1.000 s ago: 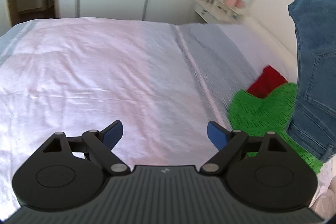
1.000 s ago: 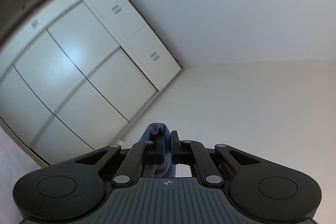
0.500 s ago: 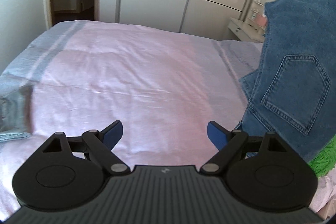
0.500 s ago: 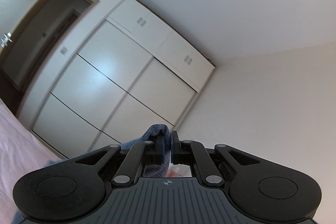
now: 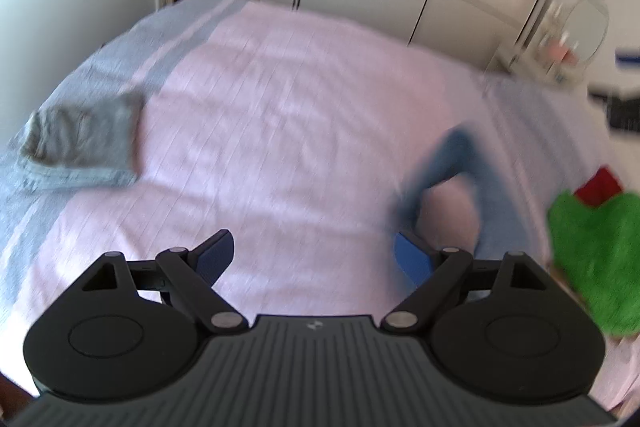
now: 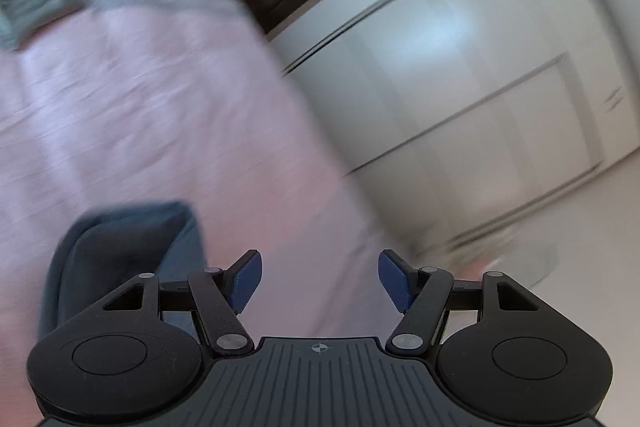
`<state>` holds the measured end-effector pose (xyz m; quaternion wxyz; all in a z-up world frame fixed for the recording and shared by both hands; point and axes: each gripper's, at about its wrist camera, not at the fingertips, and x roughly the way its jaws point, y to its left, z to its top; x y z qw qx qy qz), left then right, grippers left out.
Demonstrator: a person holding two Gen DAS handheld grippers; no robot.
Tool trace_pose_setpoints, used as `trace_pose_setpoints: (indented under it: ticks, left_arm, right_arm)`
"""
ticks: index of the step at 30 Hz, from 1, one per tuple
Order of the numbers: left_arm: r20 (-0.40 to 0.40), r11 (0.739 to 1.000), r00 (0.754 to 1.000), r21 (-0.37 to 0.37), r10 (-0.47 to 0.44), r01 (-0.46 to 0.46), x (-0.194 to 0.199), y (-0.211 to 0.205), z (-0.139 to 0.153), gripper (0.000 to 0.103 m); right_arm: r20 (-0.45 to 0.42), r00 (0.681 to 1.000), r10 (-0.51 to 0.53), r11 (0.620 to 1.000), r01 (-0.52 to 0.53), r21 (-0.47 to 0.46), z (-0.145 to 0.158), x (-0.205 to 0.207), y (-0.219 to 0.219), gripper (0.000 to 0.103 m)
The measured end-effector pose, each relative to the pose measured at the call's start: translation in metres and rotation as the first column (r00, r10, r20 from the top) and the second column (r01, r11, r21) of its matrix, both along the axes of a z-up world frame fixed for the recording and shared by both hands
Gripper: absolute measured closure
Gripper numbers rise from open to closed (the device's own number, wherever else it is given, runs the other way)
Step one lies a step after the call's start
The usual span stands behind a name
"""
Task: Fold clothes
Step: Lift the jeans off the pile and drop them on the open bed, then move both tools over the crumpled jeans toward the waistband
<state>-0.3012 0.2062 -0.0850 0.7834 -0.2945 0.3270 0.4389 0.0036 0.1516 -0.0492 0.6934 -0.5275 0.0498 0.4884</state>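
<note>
Evidently the step in hand is laying the jeans (image 5: 460,163) out on the bed (image 5: 300,115), before any fold is made. Both views are smeared with motion, so the garment's exact lie is hard to read. In the left wrist view it shows as a blurred blue arch over the pink cover, on the bed's right part, just beyond the left gripper's right fingertip; whether it rests flat or hangs above the cover I cannot tell. In the right wrist view a bunched blue mass of the jeans (image 6: 120,251) sits at the bed's near edge, just left of the right gripper (image 6: 320,279).

Neither tool holds anything. The left gripper (image 5: 314,255) hangs over the bed's middle with its blue pads wide apart, and the right gripper's pads are likewise spread, with only pink cover between them.

A folded grey garment (image 5: 84,143) lies at the bed's far left edge (probably finished work). A green knit (image 5: 592,263) with something red (image 5: 598,183) behind it waits at the bed's right edge.

Next, I judge, both grippers need to come down on the denim, find the waistband or a leg hem, and pull the legs straight and flat so one can be laid upon the other.
</note>
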Motion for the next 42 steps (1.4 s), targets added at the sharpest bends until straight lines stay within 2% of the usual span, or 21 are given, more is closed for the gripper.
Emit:
trace_pose_setpoints:
  ticks: [3,6,10,13,18,22,29,32,42]
  left_arm:
    - [-0.058,0.999,0.998,-0.045,-0.013,0.011,0.001,-0.008,-0.019,0.018]
    - [-0.111,0.996,0.992,-0.071,-0.065,0.057,0.014,-0.019,-0.033,0.02]
    - [-0.166,0.989,0.976,-0.074,-0.138,0.127,0.042,-0.042,-0.04,0.02]
    - [-0.189,0.984,0.966,-0.069,-0.174,0.164,0.059,-0.065,-0.041,0.02]
    - [-0.227,0.973,0.946,-0.063,-0.233,0.224,0.088,-0.104,-0.043,0.02]
    - [-0.256,0.962,0.927,-0.062,-0.273,0.266,0.109,-0.136,-0.046,0.02]
    - [-0.291,0.957,0.912,-0.082,-0.29,0.278,0.114,-0.187,-0.055,0.02]
    - [-0.296,0.957,0.91,-0.075,-0.29,0.281,0.112,-0.202,-0.052,0.02]
    - [-0.294,0.965,0.92,-0.047,-0.26,0.258,0.104,-0.198,-0.043,0.02]
  right_arm:
    - [-0.171,0.984,-0.059,0.998,0.053,-0.038,-0.04,-0.015,-0.032,0.037]
    - [-0.33,0.939,-0.096,0.995,0.081,-0.059,-0.058,-0.043,-0.062,0.037]
    - [-0.414,0.906,-0.092,0.996,0.082,-0.044,-0.07,-0.077,-0.106,0.037]
    - [-0.473,0.874,-0.108,0.994,0.109,-0.026,-0.07,-0.076,-0.13,0.037]
    - [-0.536,0.834,-0.132,0.987,0.16,0.006,-0.077,-0.068,-0.172,0.037]
    - [-0.562,0.814,-0.146,0.983,0.184,0.011,-0.082,-0.064,-0.208,0.037]
    - [-0.599,0.782,-0.173,0.978,0.208,-0.012,-0.09,-0.063,-0.257,0.037]
    - [-0.608,0.776,-0.168,0.979,0.206,-0.007,-0.09,-0.063,-0.267,0.037]
    - [-0.606,0.782,-0.146,0.981,0.194,0.014,-0.088,-0.063,-0.268,0.037]
